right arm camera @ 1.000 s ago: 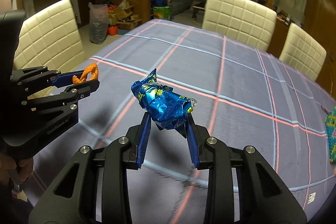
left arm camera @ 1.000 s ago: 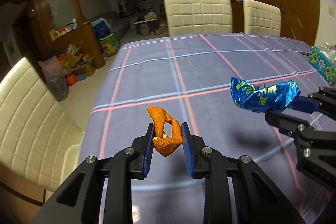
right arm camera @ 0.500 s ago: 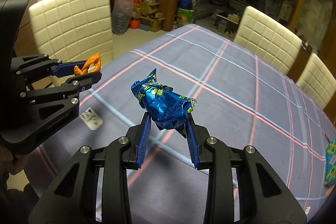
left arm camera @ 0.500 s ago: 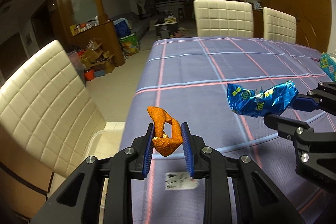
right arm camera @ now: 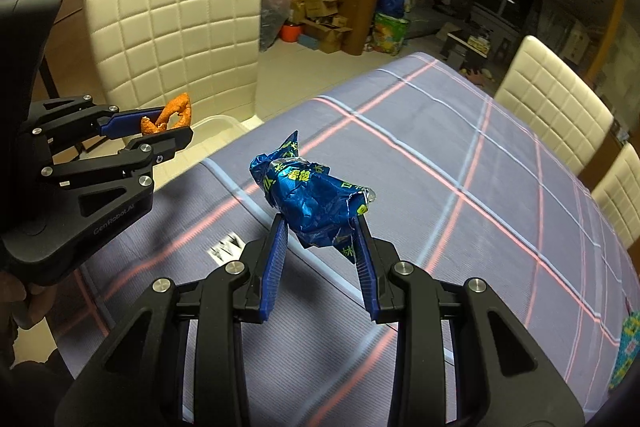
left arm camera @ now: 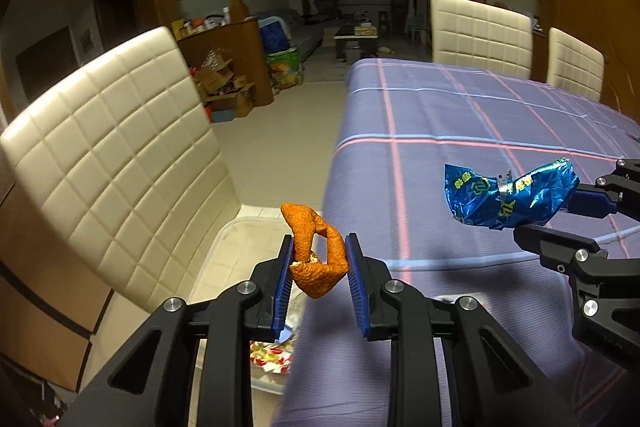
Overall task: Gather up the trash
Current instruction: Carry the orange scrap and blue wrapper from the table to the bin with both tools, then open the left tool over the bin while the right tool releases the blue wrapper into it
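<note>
My left gripper (left arm camera: 318,263) is shut on a curled piece of orange peel (left arm camera: 316,259), held in the air over the table's left edge. Below it on the floor stands a clear plastic bin (left arm camera: 240,239) with scraps inside. My right gripper (right arm camera: 320,227) is shut on a crumpled blue foil wrapper (right arm camera: 310,203) above the purple checked tablecloth (right arm camera: 460,195). In the right wrist view the left gripper (right arm camera: 168,129) with the peel (right arm camera: 170,115) shows at left, over the bin's rim (right arm camera: 216,125). The wrapper (left arm camera: 508,199) and right gripper (left arm camera: 572,207) show at right in the left wrist view.
A cream quilted chair (left arm camera: 108,155) stands left of the bin, two more chairs (left arm camera: 480,35) at the table's far end. A small printed tag (right arm camera: 224,249) lies on the cloth. A green beaded item (right arm camera: 628,351) sits at the table's right edge. Boxes and bags (left arm camera: 228,91) clutter the floor beyond.
Both grippers have swung left together, still holding peel and wrapper. The left one has passed from over the tablecloth to the table's edge, bringing the floor bin into view.
</note>
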A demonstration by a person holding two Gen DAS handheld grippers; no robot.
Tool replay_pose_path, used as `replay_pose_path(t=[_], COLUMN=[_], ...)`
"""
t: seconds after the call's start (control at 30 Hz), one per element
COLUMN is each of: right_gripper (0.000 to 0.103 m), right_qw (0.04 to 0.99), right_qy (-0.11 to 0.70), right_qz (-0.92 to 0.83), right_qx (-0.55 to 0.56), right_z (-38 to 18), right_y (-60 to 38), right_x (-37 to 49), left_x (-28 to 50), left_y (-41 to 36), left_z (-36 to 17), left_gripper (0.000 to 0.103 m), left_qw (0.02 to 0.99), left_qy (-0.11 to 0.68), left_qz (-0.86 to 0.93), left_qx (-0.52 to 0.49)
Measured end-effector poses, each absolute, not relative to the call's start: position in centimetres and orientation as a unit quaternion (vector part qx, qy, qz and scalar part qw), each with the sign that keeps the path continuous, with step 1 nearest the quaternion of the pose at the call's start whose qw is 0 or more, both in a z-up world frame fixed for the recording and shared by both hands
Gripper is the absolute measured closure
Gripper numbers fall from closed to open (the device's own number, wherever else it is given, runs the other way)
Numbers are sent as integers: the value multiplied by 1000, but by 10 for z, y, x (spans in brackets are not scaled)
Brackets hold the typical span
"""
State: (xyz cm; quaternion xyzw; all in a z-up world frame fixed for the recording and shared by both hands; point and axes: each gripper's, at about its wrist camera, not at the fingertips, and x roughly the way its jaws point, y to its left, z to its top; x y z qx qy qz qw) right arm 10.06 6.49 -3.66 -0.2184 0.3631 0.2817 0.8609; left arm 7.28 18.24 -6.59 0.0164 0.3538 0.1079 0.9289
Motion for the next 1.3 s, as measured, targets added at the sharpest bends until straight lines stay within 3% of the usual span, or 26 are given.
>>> replay_pose_path(t=[0.7,0.77,0.8,0.83,1.3], right_gripper=[68,68,68,68,66], right_qw=[832,831,830,829,815], right_qy=[372,375,377,380,371], right_qz=[332,331,331,330,368], right_qx=[-246,-244,-244,-243,-250], right_z=[-58,-60,-62,-63,-61], right_y=[160,164,165,166,205], right_x=[121,125,126,128,119], left_x=[78,81,82,81,64], left_y=[276,280,283,287,317], left_z=[-98,-100,-101,-101,-101], left_gripper=[76,59,36,26,23], left_qw=[906,902,901,903,889], left_qy=[384,390,390,383,377], left_qz=[166,172,175,177,243], left_qx=[-64,-68,-72,-77,-89])
